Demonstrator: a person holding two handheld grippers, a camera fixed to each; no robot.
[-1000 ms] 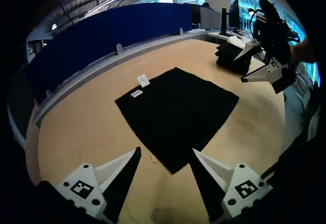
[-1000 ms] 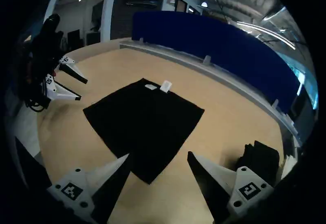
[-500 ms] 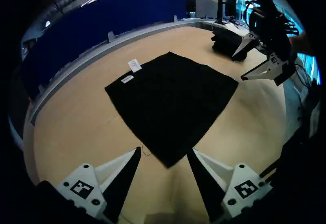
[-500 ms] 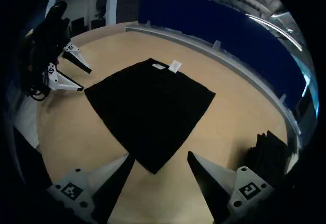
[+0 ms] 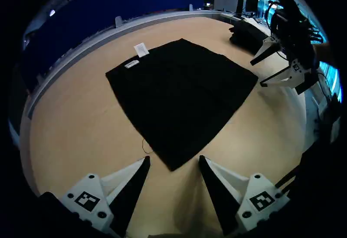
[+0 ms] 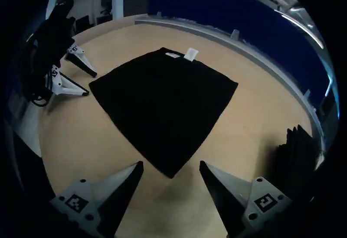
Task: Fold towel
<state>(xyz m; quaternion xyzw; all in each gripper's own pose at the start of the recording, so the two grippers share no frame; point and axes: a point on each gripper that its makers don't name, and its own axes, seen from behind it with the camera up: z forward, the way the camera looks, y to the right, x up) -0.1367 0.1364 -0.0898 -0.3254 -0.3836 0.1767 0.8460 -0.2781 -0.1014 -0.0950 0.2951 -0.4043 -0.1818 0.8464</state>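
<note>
A black towel (image 5: 182, 92) lies spread flat on the light wooden table (image 5: 78, 121), with white tags (image 5: 140, 49) at its far edge. In the left gripper view my left gripper (image 5: 172, 168) hovers open just above the towel's near corner, nothing between its fingers. In the right gripper view the same towel (image 6: 162, 103) points another corner at my right gripper (image 6: 170, 174), which is open and empty. My right gripper (image 5: 277, 64) also shows at the far right of the left gripper view; my left gripper (image 6: 71, 75) shows at the left of the right gripper view.
A stack of dark folded cloth (image 6: 299, 151) sits on the table to the right in the right gripper view, seen as a stack (image 5: 245, 32) at the back right in the left gripper view. A blue partition (image 5: 108, 17) runs behind the table's far edge.
Both grippers have dropped lower and closer to the towel's near corners; the towel looks larger in both views. The towel itself has not moved.
</note>
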